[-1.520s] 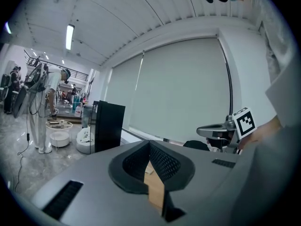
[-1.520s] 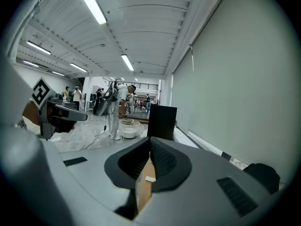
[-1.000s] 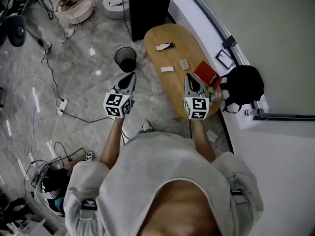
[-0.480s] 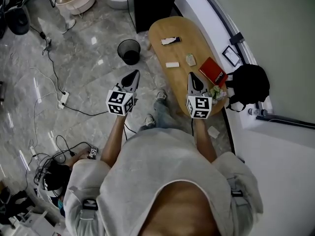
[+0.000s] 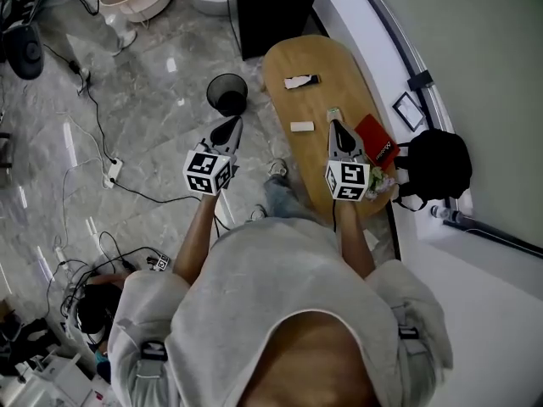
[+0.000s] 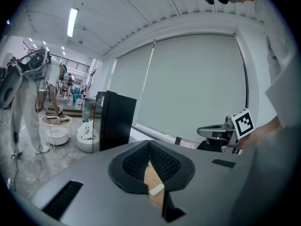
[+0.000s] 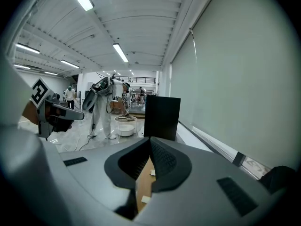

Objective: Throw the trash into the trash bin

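A black mesh trash bin (image 5: 227, 93) stands on the floor at the left edge of an oval wooden table (image 5: 327, 66). On the table lie a black-and-white wrapper (image 5: 301, 81), a small white piece (image 5: 301, 126) and a pale green item (image 5: 333, 112). My left gripper (image 5: 227, 129) hangs shut and empty over the floor, just short of the bin. My right gripper (image 5: 336, 127) is shut and empty above the table, its tip at the green item. Wood and white scraps show below the closed jaws in the left gripper view (image 6: 156, 189) and the right gripper view (image 7: 145, 199).
A red book (image 5: 377, 138) lies on the table's right side, with a black bag (image 5: 437, 164) beyond it. A tall black cabinet (image 5: 276, 7) stands behind the table. Cables and a power strip (image 5: 113, 170) cross the marble floor on the left.
Both grippers have moved forward toward the table and the bin. The right gripper's tip now reaches the green item, and the left tip is closer to the bin.
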A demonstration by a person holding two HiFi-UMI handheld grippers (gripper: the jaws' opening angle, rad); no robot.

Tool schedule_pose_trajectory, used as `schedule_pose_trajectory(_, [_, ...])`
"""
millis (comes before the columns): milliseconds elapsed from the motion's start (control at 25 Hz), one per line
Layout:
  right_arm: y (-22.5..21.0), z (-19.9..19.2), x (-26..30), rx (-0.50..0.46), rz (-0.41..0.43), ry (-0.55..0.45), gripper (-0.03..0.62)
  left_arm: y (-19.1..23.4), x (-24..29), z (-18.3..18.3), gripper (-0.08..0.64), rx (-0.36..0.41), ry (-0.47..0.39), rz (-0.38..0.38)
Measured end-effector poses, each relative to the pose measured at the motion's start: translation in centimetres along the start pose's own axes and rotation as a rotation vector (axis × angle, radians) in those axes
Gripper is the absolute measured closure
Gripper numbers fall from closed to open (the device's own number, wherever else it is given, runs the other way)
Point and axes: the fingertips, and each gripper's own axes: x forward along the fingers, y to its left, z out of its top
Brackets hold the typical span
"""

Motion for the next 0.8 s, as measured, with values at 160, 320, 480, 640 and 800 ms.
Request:
schedule_pose_trajectory(160, [-2.3, 0.6, 3.4, 0.009, 0.015, 0.002, 0.561, 1.2, 3.4, 1.5, 0.543, 0.003, 0.001, 0.021])
schedule_pose_trajectory(320, [-5.1, 0.9, 6.7, 0.013, 0.030, 0.010, 0.561, 1.9, 7.0, 2.7, 0.543, 0.008, 0.011, 0.040])
schedule_pose_trajectory(480, [-7.4, 1.1, 9.5, 0.030, 0.043, 0.015, 0.561, 2.7, 9.9, 3.4, 0.543, 0.014, 0.030, 0.058])
schedule_pose_trajectory(640, [-9.2, 0.7, 12.2, 0.047, 0.065, 0.027, 0.561, 3.3, 12.6, 3.8, 0.543, 0.033, 0.055, 0.071])
schedule_pose_trajectory(800, [-9.9, -0.5, 14.0, 0.057, 0.091, 0.053, 0.561, 3.5, 14.1, 3.4, 0.543, 0.022, 0.082, 0.079])
